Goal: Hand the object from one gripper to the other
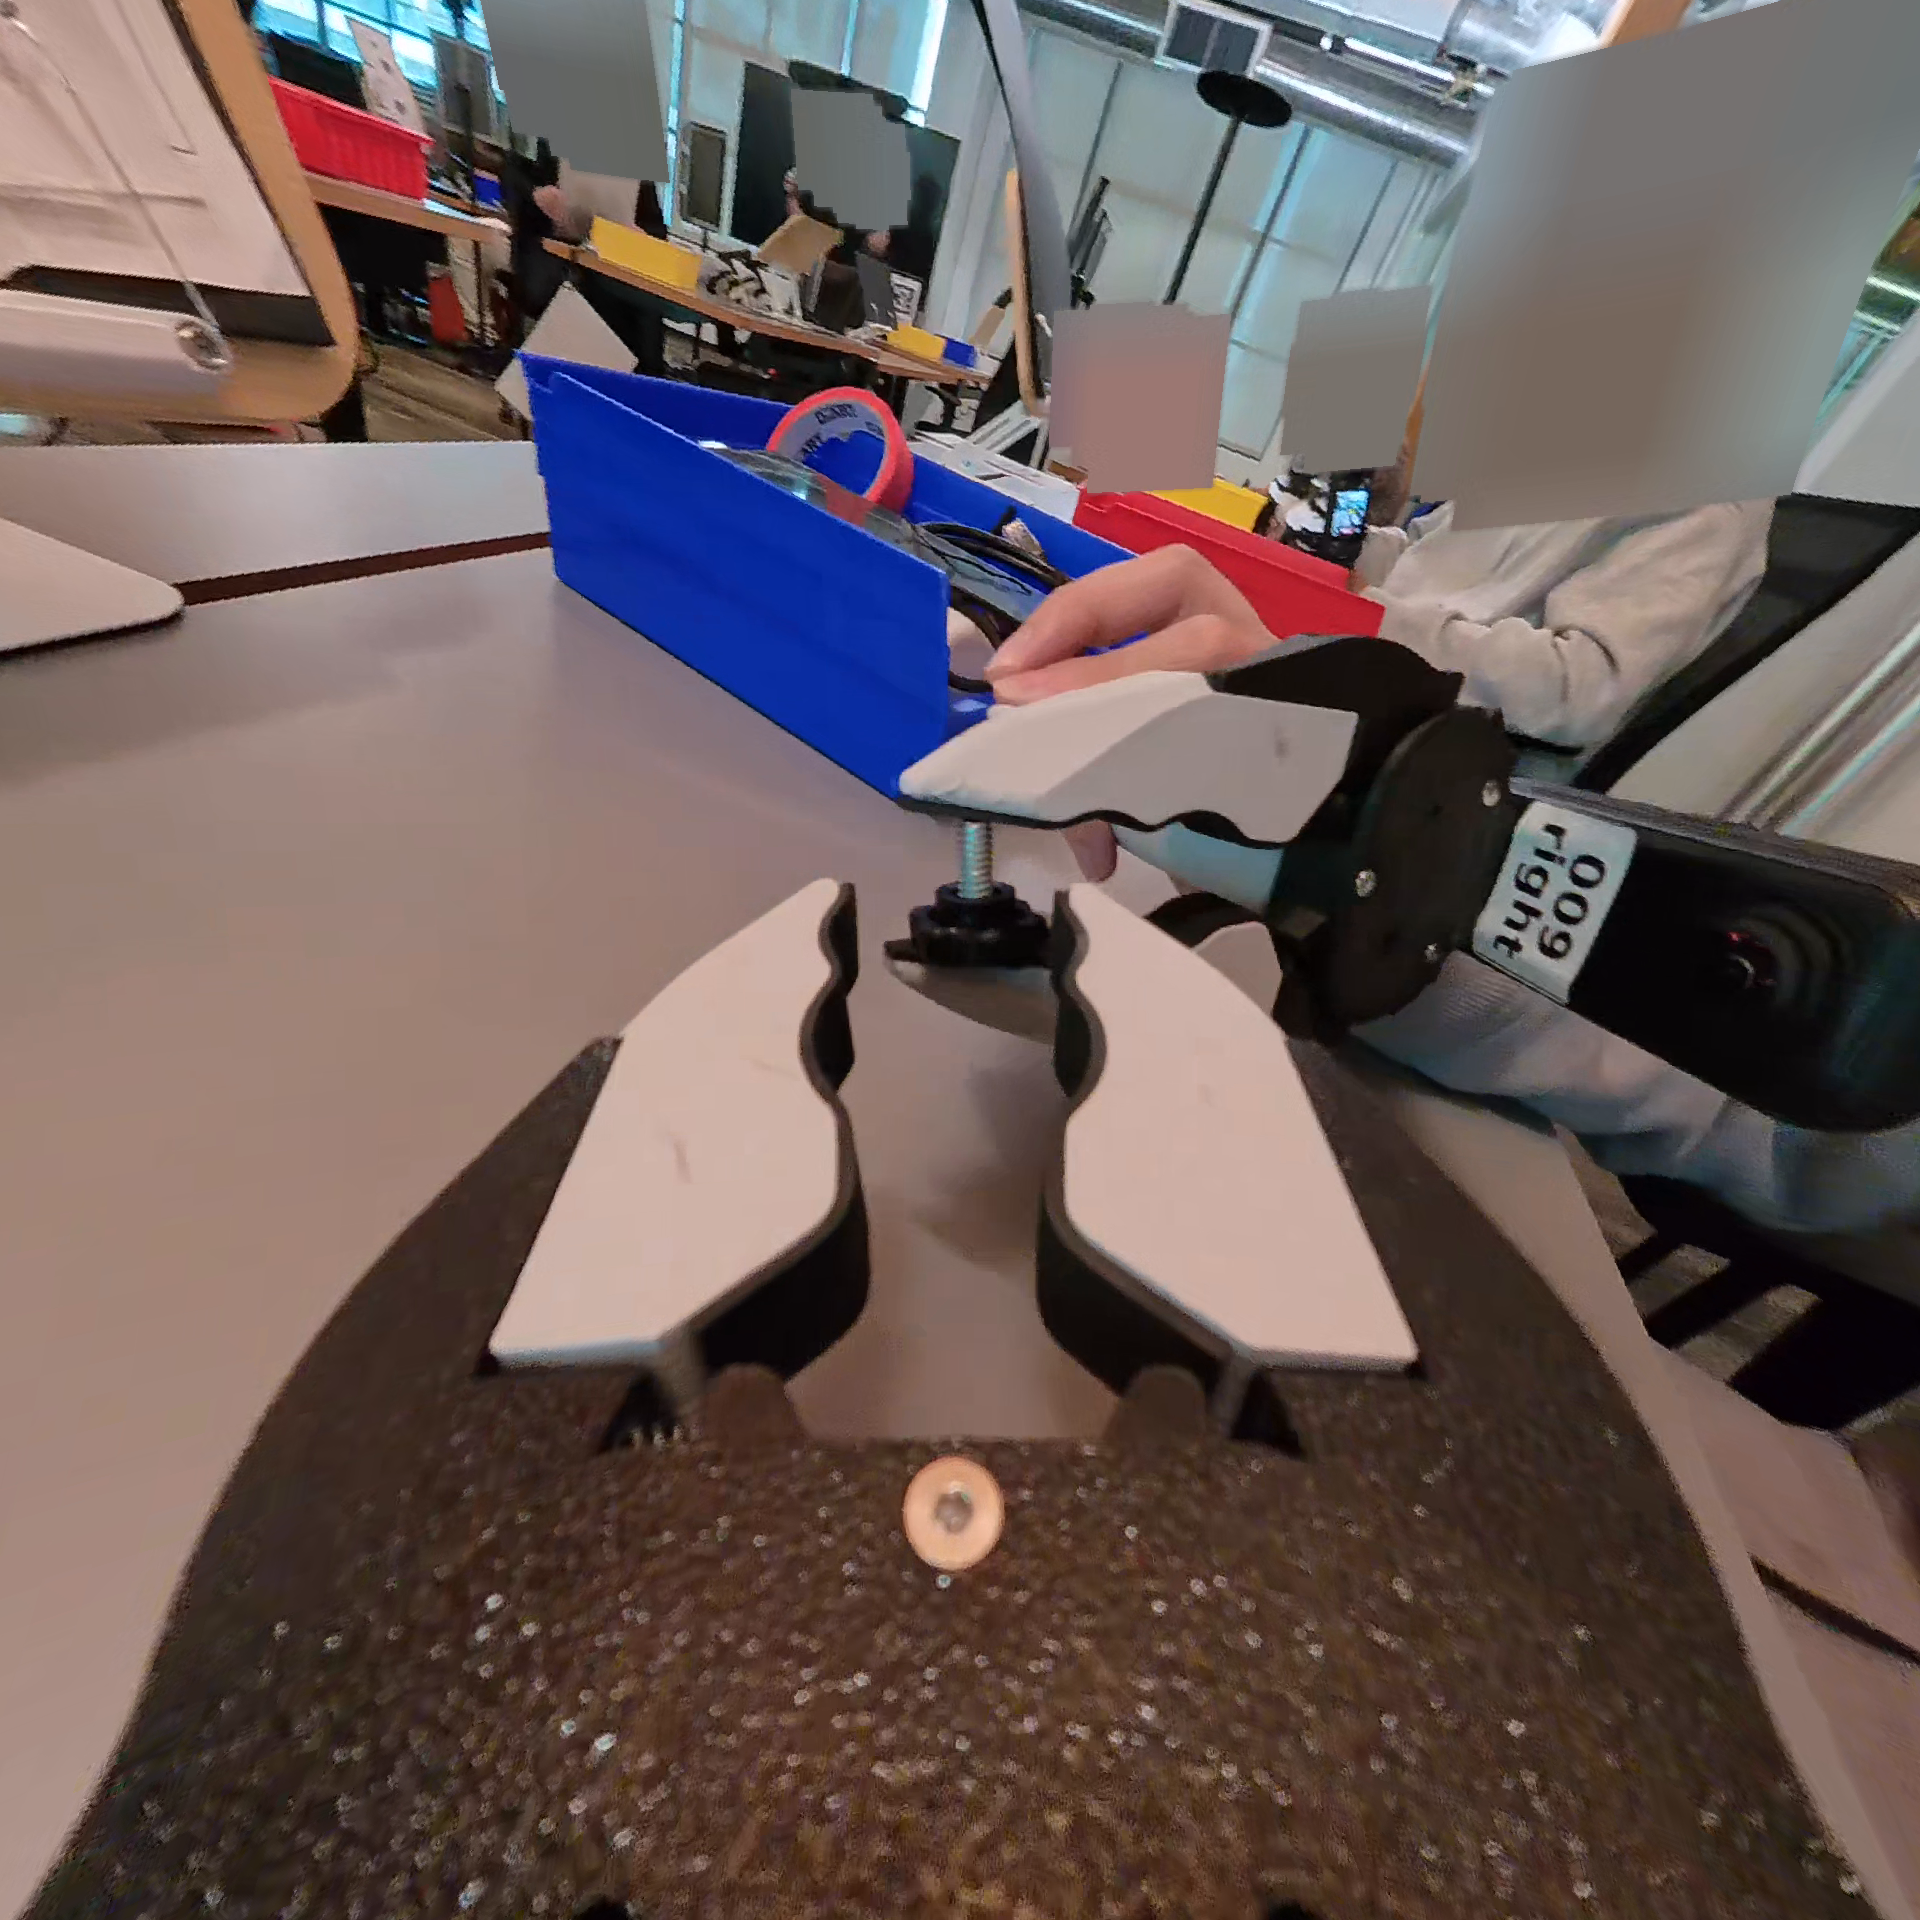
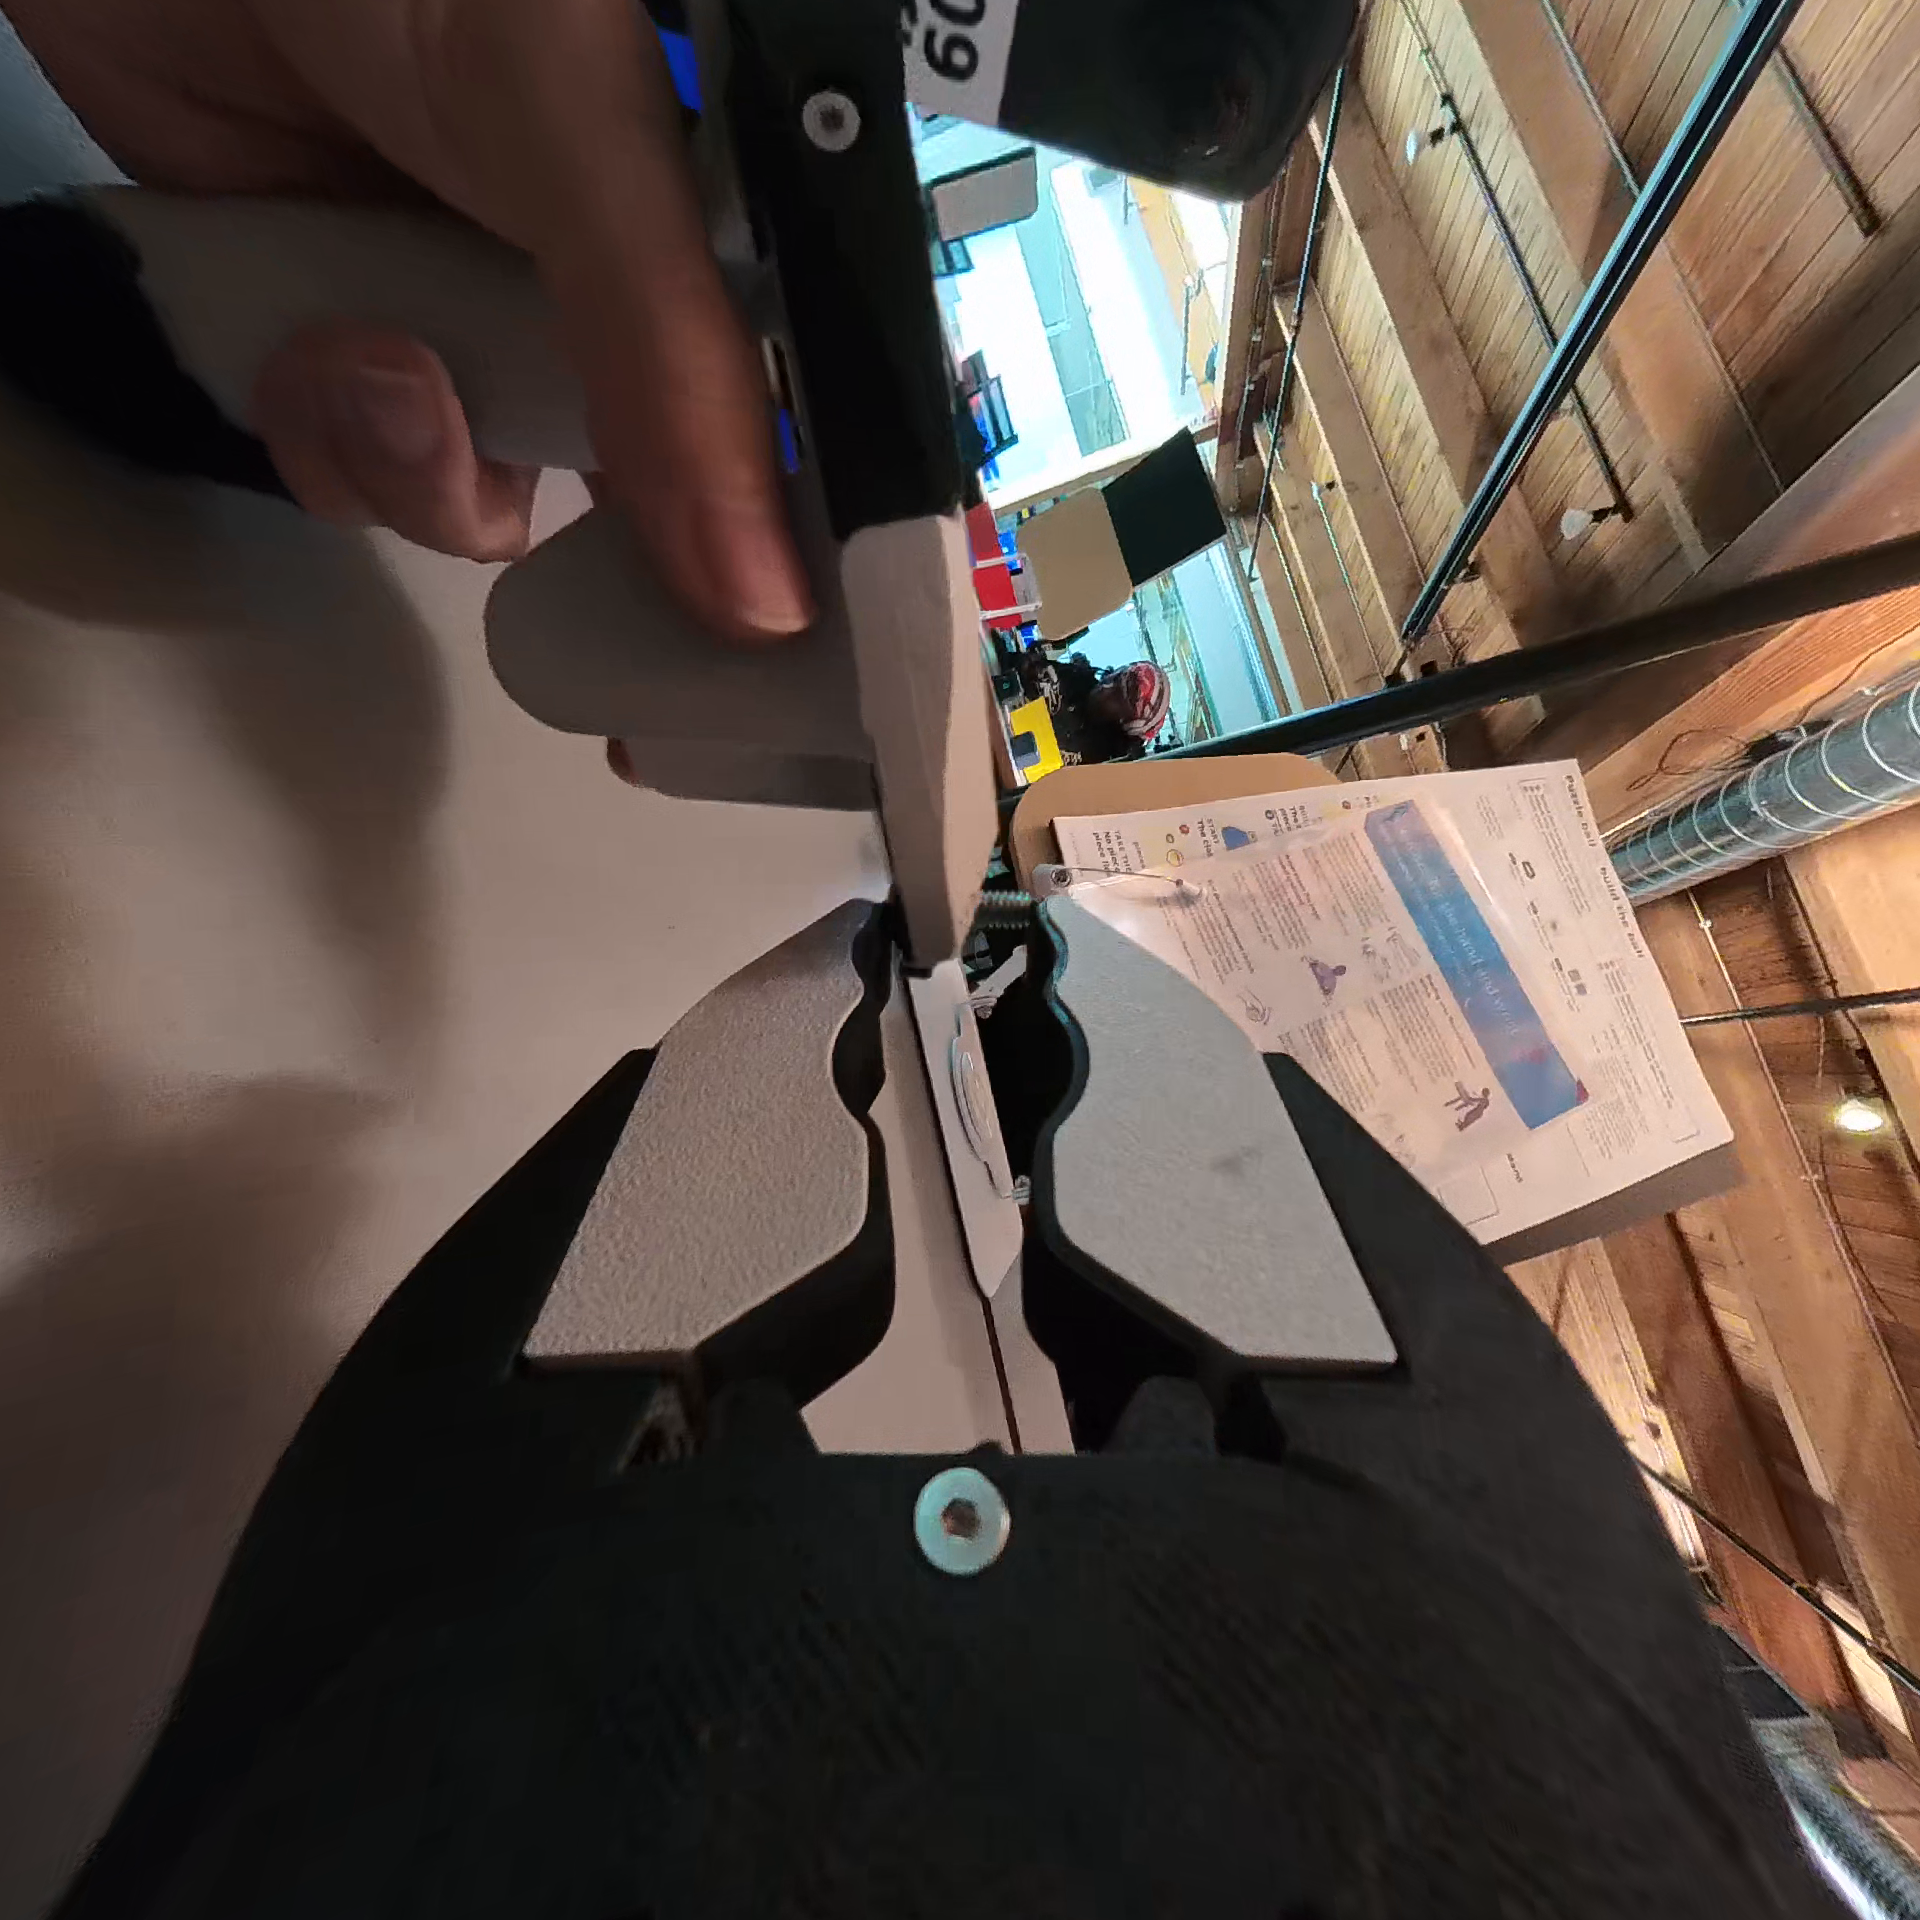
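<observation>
- As I scan from the left, there's the desk (image 1: 364, 831), smooth, matte and grey, with nothing on this stretch of it.
- Next along sits a blue bin (image 1: 727, 603) of ribbed hard plastic, with a red tape roll (image 1: 847, 447) and some dark cable inside.
- Now the left tongs (image 1: 951, 899): they're spread apart, with flat pale faces and wavy black inner edges, one tip on either side of the prize but not squeezing it.
- Between them is the knob screw (image 1: 966, 925), a black lobed plastic head with a bright threaded metal stud standing upright above the desk.
- It looks small, light and fully rigid. I'd say the thread is narrow and could roll or pivot, while the lobed head offers flats and grooves to bite, so that's the place to grip.
- The right tongs (image 2: 958, 920), rolled onto their side, are clamped on it end to end, with the stud tip against one pad and the head seemingly on the other.
- Far right, a hand (image 1: 1122, 634) wraps that tool's grey handle.
</observation>
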`<state>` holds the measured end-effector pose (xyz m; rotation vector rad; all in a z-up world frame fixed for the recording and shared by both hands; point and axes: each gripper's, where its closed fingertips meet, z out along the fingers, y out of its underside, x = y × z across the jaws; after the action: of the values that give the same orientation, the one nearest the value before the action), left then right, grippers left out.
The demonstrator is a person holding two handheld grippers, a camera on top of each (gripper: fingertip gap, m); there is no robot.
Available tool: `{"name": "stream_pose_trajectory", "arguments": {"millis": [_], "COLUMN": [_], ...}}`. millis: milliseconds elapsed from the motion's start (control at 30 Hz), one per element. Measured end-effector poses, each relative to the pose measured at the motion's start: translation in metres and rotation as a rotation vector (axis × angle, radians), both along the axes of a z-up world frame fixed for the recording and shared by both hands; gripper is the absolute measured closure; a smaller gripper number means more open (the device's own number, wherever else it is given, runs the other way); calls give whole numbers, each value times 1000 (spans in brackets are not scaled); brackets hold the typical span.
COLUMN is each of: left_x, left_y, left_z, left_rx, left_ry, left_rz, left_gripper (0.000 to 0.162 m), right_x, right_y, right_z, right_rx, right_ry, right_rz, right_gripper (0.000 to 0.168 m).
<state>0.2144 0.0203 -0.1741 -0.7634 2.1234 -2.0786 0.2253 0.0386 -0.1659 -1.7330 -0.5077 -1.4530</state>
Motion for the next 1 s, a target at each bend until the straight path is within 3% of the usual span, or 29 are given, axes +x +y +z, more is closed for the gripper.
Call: {"name": "stream_pose_trajectory", "arguments": {"millis": [67, 200, 267, 433, 567, 700, 867, 1000], "left_x": [-3, 1, 9, 19, 17, 15, 14, 16], "left_y": [-3, -1, 6, 22, 21, 16, 14, 15], "left_z": [-1, -4, -4, 12, 14, 8, 3, 0], "left_rx": [18, 105, 179, 335, 515, 630, 712, 747], "left_ry": [-14, -108, -210, -536, -751, -849, -919, -924], "left_rz": [-18, 42, 125, 301, 349, 356, 357, 361], "left_gripper": [138, 138, 138, 138, 138, 138, 138, 138], "right_x": [0, 2, 3, 5, 2, -7, -10, -8], "right_y": [-1, -1, -1, -3, -9, -8, -1, 0], "right_z": [0, -3, -7, 2, 18, 22, 11, 7], "right_rx": [-2, 19, 89, 484, 705, 690, 603, 575], "right_ry": [1, 60, 241, 944, 1261, 1297, 1213, 1197], "right_rz": [3, 10, 39, 181, 357, 436, 374, 346], "right_gripper": [144, 143, 138, 112, 127, 139, 162, 163]}}
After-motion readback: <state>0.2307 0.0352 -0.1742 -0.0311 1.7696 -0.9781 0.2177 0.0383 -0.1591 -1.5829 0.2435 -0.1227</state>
